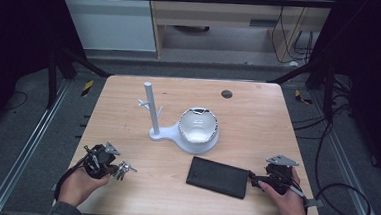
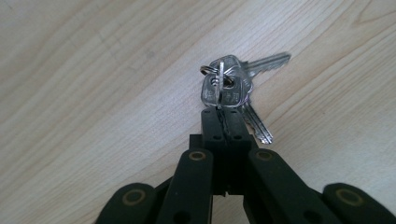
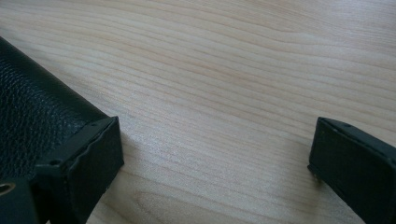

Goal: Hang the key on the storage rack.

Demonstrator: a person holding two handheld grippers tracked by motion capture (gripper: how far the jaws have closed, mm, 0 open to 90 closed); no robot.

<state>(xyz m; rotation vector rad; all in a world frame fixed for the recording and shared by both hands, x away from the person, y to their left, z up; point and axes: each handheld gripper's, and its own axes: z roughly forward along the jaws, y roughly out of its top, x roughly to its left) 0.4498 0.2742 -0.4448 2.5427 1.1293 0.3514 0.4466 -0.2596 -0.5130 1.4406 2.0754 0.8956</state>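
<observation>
Pale wood runs under everything in the high view: the tabletop (image 1: 258, 116) carries a white stand (image 1: 154, 116) with a post and small pegs, a white bowl (image 1: 198, 129) on its base, and a black wallet (image 1: 218, 177) near your edge. Your left gripper (image 1: 116, 169) sits at the near left corner with the keys (image 1: 124, 169) at its tip, well apart from the stand. Your right gripper (image 1: 251, 179) rests just beside the wallet's right end.

In the left gripper view, your fingers (image 2: 213, 126) are pressed together on the edge of one key head, so the whole bunch of keys (image 2: 233, 88) hangs off a thin pinch. The blades fan out: one points up and right, away from you, and another runs down and right along the wood. The long axis lies roughly flat to the tabletop. That shallow hold could slip or let the bunch swing as you lift, and a swinging ring would likely miss a peg.

In the right gripper view, your fingers (image 3: 79, 163) stand wide apart, holding nothing, one beside the wallet (image 3: 32, 121). Closing carelessly could nudge it.
</observation>
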